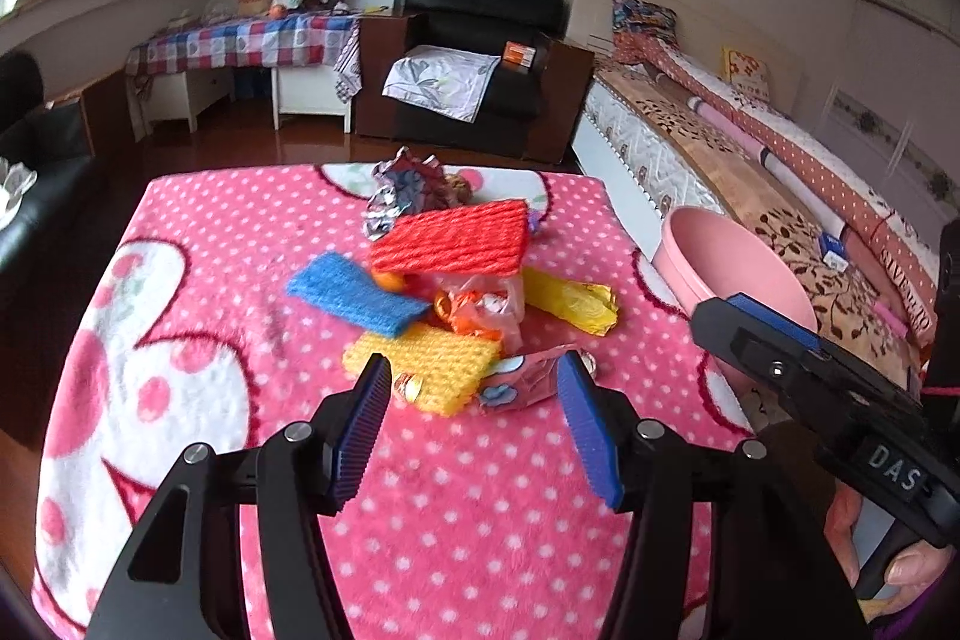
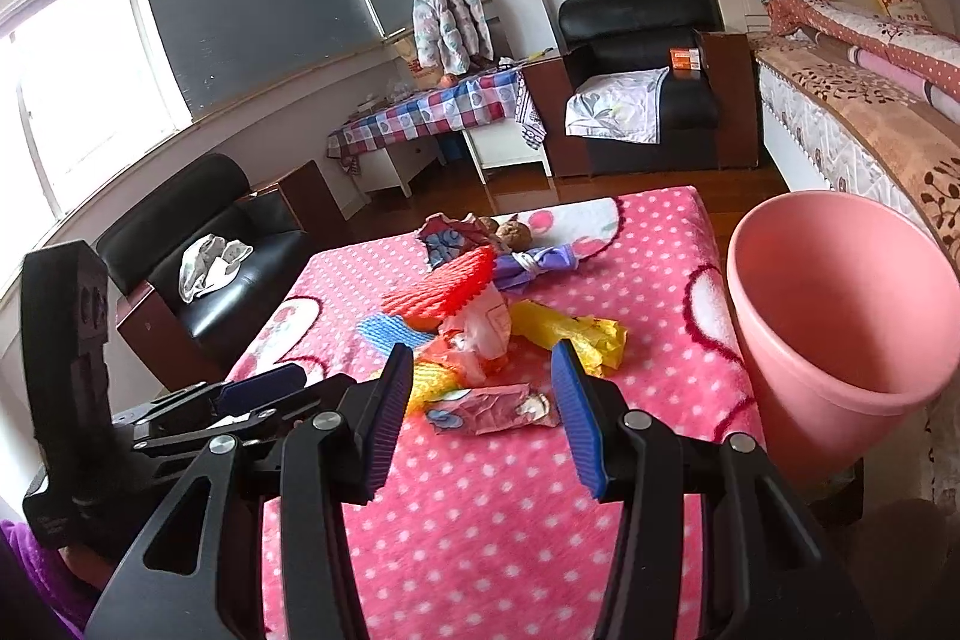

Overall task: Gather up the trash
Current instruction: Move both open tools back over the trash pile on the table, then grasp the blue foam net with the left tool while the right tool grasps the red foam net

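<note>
Barely started, by the look: trash pile [image 1: 456, 280] all still on the table [image 1: 252, 244], and the bin [image 2: 840, 304] at the table's right edge looks empty, tho its bottom is hidden. Left gripper [image 1: 474, 376] jaws wide apart, nothing between; right gripper [image 2: 480, 364] jaws apart, empty, w/ the pink wrapper [image 2: 486, 409] just ahead.

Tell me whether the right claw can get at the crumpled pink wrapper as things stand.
Probably yes: the right claw is open, the crumpled pink wrapper lies just ahead between its fingers, and nothing covers it.
</note>
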### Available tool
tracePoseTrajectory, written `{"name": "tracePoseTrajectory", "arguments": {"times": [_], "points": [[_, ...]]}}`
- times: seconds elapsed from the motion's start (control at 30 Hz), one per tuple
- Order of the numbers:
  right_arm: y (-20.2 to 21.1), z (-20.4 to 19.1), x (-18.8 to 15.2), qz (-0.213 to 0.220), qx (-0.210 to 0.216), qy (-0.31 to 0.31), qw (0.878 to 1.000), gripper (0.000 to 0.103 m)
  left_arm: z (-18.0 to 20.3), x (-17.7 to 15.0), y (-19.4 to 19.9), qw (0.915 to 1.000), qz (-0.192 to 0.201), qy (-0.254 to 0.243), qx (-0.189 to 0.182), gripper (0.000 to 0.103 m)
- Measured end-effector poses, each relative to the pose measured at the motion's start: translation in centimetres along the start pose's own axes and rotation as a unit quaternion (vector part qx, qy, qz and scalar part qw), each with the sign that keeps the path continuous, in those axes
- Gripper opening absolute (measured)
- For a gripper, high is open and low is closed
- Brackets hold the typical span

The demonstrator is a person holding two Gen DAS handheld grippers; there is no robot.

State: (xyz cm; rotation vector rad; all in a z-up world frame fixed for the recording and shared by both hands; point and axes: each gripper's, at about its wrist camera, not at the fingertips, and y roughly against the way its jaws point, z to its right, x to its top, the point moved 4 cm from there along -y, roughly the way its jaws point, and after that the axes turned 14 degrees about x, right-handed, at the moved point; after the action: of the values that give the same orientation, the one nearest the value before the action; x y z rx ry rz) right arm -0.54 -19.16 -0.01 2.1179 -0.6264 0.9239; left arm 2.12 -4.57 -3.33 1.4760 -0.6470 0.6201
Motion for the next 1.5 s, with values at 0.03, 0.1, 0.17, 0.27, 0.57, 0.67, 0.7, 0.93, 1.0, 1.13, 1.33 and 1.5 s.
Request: {"name": "tracePoseTrajectory", "arguments": {"times": [0.03, 0.1, 0.17, 0.27, 0.57, 0.67, 0.7, 0.93, 1.0, 1.13, 1.33, 1.5], "points": [[-0.2, 0.3, 0.1, 0.000, -0.001, -0.002, 1.000, 0.049, 0.1, 0.2, -0.1, 1.0000, 0.002, -0.004, 0.000, 0.057], [-0.5, 0.9, 0.3, -0.001, -0.002, -0.007, 1.000, 0.049, 0.3, 0.7, -0.2, 1.0000, 0.003, -0.009, -0.003, 0.057], [-0.8, 1.6, 0.5, -0.002, -0.002, -0.013, 1.000, 0.049, 0.2, 1.0, -0.5, 0.9999, -0.003, -0.007, -0.007, 0.057], [-1.3, 2.3, 0.6, -0.003, -0.004, -0.019, 1.000, 0.049, -0.4, 1.5, -1.0, 0.9999, -0.009, 0.004, -0.009, 0.057], [-1.7, 4.8, 1.3, 0.000, -0.023, -0.034, 0.999, 0.049, -2.3, 2.4, -1.6, 0.9997, -0.004, 0.022, 0.002, 0.057], [-2.2, 5.2, 1.5, -0.005, -0.023, -0.039, 0.999, 0.049, -2.5, 3.0, -1.8, 0.9997, 0.002, 0.023, 0.001, 0.057], [-2.4, 5.2, 1.5, -0.007, -0.023, -0.039, 0.999, 0.049, -2.5, 3.2, -1.9, 0.9997, 0.003, 0.024, -0.001, 0.057], [-3.6, 5.3, 1.3, -0.022, -0.028, -0.037, 0.999, 0.049, -1.6, 4.9, -4.6, 0.9972, -0.032, 0.057, -0.037, 0.057], [-3.8, 5.4, 1.2, -0.026, -0.029, -0.038, 0.999, 0.049, -1.2, 5.5, -5.4, 0.9959, -0.038, 0.070, -0.041, 0.057], [-4.2, 5.7, 1.0, -0.032, -0.031, -0.040, 0.998, 0.049, -0.7, 6.8, -7.1, 0.9973, -0.028, 0.067, -0.009, 0.057], [-4.7, 6.0, 0.8, -0.038, -0.032, -0.038, 0.998, 0.049, -1.5, 6.0, -10.6, 0.9956, -0.055, 0.068, 0.034, 0.060], [-4.9, 6.7, 0.7, -0.043, -0.035, -0.046, 0.997, 0.049, -2.4, 5.0, -11.7, 0.9928, -0.076, 0.091, 0.018, 0.060]]}}
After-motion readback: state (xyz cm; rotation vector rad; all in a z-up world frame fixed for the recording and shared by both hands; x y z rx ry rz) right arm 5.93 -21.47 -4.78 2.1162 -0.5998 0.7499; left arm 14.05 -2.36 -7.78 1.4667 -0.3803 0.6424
